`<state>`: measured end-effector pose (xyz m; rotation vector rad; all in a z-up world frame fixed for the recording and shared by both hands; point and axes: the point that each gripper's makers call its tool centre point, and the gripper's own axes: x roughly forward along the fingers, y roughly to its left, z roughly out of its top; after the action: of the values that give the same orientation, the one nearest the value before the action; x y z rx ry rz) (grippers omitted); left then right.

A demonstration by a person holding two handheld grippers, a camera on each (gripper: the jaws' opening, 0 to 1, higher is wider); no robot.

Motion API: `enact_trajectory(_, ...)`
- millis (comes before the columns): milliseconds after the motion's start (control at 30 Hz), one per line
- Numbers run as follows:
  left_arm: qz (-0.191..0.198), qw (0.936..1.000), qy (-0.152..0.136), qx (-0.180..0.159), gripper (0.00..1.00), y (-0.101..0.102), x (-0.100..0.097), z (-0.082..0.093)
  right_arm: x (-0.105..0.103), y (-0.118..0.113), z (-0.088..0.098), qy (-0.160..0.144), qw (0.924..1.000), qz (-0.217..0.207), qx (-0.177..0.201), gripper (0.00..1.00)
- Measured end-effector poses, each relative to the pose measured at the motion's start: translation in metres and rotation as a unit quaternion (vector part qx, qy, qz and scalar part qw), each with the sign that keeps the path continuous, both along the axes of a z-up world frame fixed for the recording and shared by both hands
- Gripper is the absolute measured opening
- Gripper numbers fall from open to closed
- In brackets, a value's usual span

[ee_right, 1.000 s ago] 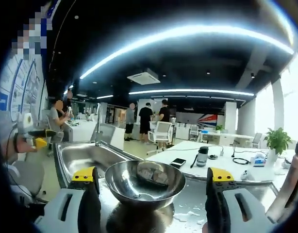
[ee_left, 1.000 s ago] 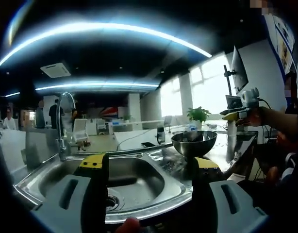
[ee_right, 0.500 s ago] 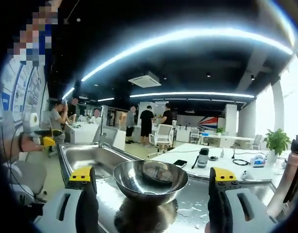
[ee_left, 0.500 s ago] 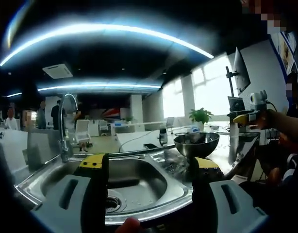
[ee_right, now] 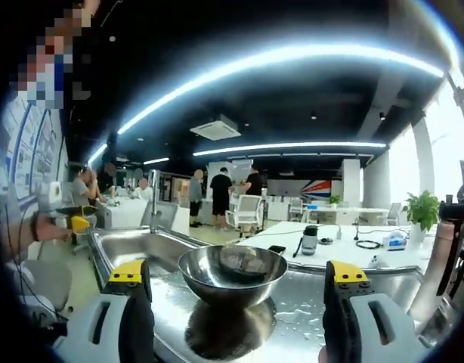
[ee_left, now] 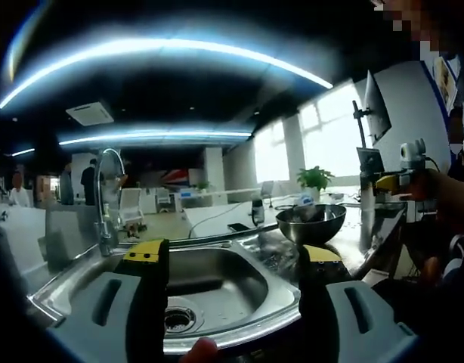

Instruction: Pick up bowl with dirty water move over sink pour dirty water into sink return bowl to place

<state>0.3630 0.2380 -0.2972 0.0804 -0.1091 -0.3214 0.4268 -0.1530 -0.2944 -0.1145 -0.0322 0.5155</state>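
One bowl (ee_right: 232, 272) on wet counter (ee_right: 307, 310), sink (ee_right: 134, 246) beside, faucet (ee_left: 103, 197) behind

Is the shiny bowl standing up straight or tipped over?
Standing up straight. The steel bowl sits on its base on the wet counter beside the sink, rim level and opening facing up.

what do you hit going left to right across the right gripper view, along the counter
sink → bowl → dark bottle → black cable → potted plant
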Motion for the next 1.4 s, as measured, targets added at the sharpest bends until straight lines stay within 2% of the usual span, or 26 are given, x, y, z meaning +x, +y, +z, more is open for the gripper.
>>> enact_trajectory(133, 0.000, 1.0000, 0.004, -0.001, 0.70, 0.002, 0.000, -0.002, -0.006, -0.006, -0.012, 0.003, 0.9999, -0.007, 0.008, 0.87)
enact_trajectory(267, 0.004, 0.9999, 0.005, 0.009, 0.70, 0.009, -0.004, -0.007, -0.013, -0.016, -0.021, 0.002, 0.9997, -0.024, 0.000, 0.87)
enact_trajectory(400, 0.005, 0.9999, 0.003, 0.012, 0.70, 0.014, -0.004, -0.004, -0.018, -0.022, -0.021, 0.001, 0.9993, -0.032, 0.019, 0.87)
enact_trajectory(567, 0.008, 0.9999, -0.001, 0.010, 0.69, 0.017, -0.001, -0.001, -0.020, -0.026, -0.019, -0.004, 0.9989, -0.040, 0.025, 0.86)
enact_trajectory(733, 0.005, 0.9999, 0.003, 0.013, 0.69, 0.015, 0.000, -0.004, -0.022, -0.026, -0.029, 0.011, 0.9992, -0.033, 0.018, 0.86)
enact_trajectory(800, 0.007, 0.9998, 0.005, 0.015, 0.69, 0.016, 0.000, -0.004, -0.022, -0.026, -0.022, 0.008, 0.9982, -0.030, 0.050, 0.85)
enact_trajectory(1000, 0.014, 0.9998, -0.001, 0.015, 0.69, 0.024, 0.000, 0.006, -0.010, -0.032, -0.013, -0.011, 0.9989, -0.044, 0.016, 0.85)
enact_trajectory(1233, 0.012, 0.9998, -0.008, 0.017, 0.69, 0.021, 0.003, 0.015, -0.008, -0.031, -0.005, -0.011, 0.9983, -0.037, 0.044, 0.82)
enact_trajectory(1400, 0.001, 0.9997, -0.004, 0.025, 0.69, 0.013, 0.005, 0.015, -0.008, -0.033, -0.005, -0.009, 0.9986, -0.036, 0.038, 0.82)
